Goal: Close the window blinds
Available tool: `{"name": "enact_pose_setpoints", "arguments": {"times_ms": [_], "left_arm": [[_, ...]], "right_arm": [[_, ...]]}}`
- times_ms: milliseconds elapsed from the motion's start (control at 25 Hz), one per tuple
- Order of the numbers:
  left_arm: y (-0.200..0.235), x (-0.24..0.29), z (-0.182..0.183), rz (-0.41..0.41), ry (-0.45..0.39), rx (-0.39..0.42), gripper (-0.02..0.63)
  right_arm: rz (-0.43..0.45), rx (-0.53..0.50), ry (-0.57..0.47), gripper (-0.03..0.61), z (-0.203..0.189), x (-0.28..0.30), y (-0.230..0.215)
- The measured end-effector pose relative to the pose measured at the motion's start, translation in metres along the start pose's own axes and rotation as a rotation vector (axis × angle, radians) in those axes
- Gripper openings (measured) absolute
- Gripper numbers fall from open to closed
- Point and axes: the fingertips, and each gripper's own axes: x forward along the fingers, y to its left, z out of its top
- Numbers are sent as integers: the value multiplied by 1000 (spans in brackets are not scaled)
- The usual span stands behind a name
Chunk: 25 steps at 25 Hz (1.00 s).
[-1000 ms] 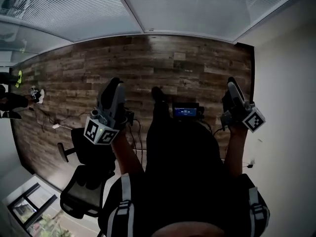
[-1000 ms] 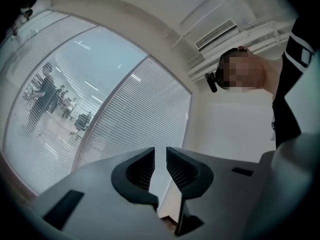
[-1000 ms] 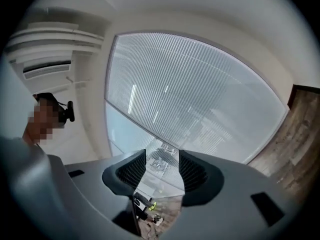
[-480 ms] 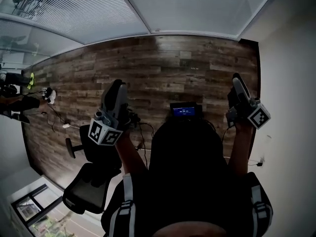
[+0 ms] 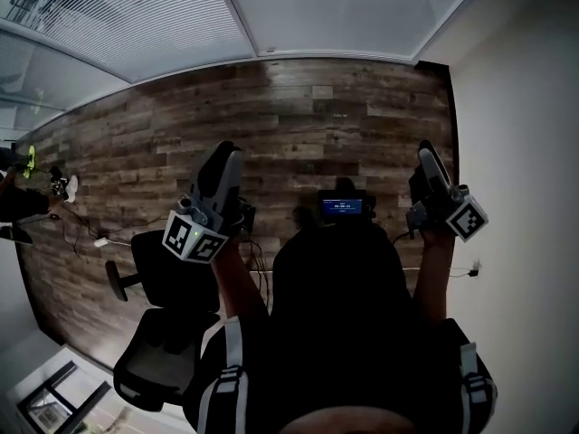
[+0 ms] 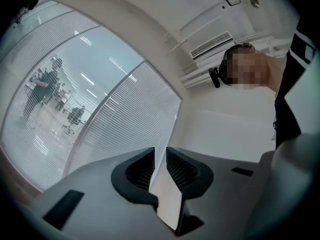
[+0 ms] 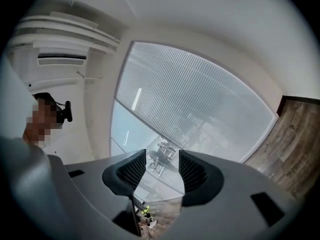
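The window blinds run along the top of the head view. The right panel (image 5: 344, 7) has its slats shut. The left panel (image 5: 118, 16) lets the office beyond show through. My left gripper (image 5: 222, 163) is raised over the wooden floor, away from the blinds. Its jaws stand a narrow gap apart with nothing between them (image 6: 160, 159). My right gripper (image 5: 425, 159) is held up near the white wall, also open and empty (image 7: 162, 166). The right gripper view looks at the slatted blind (image 7: 200, 99). Below that blind, a see-through strip of window (image 7: 132, 134) shows the office.
A black office chair (image 5: 167, 333) stands at my lower left. A small black device with a lit screen (image 5: 342, 206) sits in front of my body. Cables (image 5: 99, 238) trail across the floor at left. A white wall (image 5: 525, 152) closes the right side.
The head view has swung slightly, so the floor, chair and wall corner shift in the picture. Both grippers stay raised in about the same spots, jaws unchanged.
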Motion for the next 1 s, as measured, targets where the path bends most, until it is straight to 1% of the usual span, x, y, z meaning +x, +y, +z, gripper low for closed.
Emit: {"name": "enact_pose_setpoints", "arguments": {"times_ms": [120,200,360,560,600,640,680,720,760,800,840,880,920,960,1000], "left_arm": [[-2,-15,-5,-41,-2,-26,81],[-4,-23,-8,-65,-1,-45,81],[-9,-32,-15,-77,5,-84,80],[-15,-44,-4,-67,-23,-48,81],[-17,-46,-2,-63,-25,-40,81],[-19,-48,-1,-59,-23,-34,81],[-21,-49,-1,-54,-17,-29,80],[-23,-49,-1,-49,-10,-25,81],[-26,-47,-3,-45,-2,-22,80],[-28,-45,-4,-42,5,-20,81],[-30,-43,-5,-40,11,-17,81],[-32,-41,-6,-38,14,-15,81],[-34,-39,-6,-36,16,-15,81],[-37,-37,-6,-34,19,-14,80],[-39,-35,-7,-33,23,-12,81]], "right_arm": [[-51,1,-13,210,-20,-25,-9],[-58,-5,-20,210,-30,-37,-12],[-32,-15,-26,209,-45,-46,-11],[21,30,0,209,-59,-41,7],[72,36,4,209,-61,-40,15],[205,33,-2,209,-61,-38,32],[434,16,-24,209,-58,-36,58],[711,-14,-55,206,-53,-36,91],[952,-49,-85,202,-47,-39,122],[1100,-90,-108,196,-42,-45,145],[1145,-118,-119,190,-39,-47,152],[1121,-109,-113,189,-39,-40,142],[1081,-75,-96,189,-40,-32,127],[1059,-51,-82,187,-41,-25,116],[1055,-43,-76,186,-40,-22,109]]}}
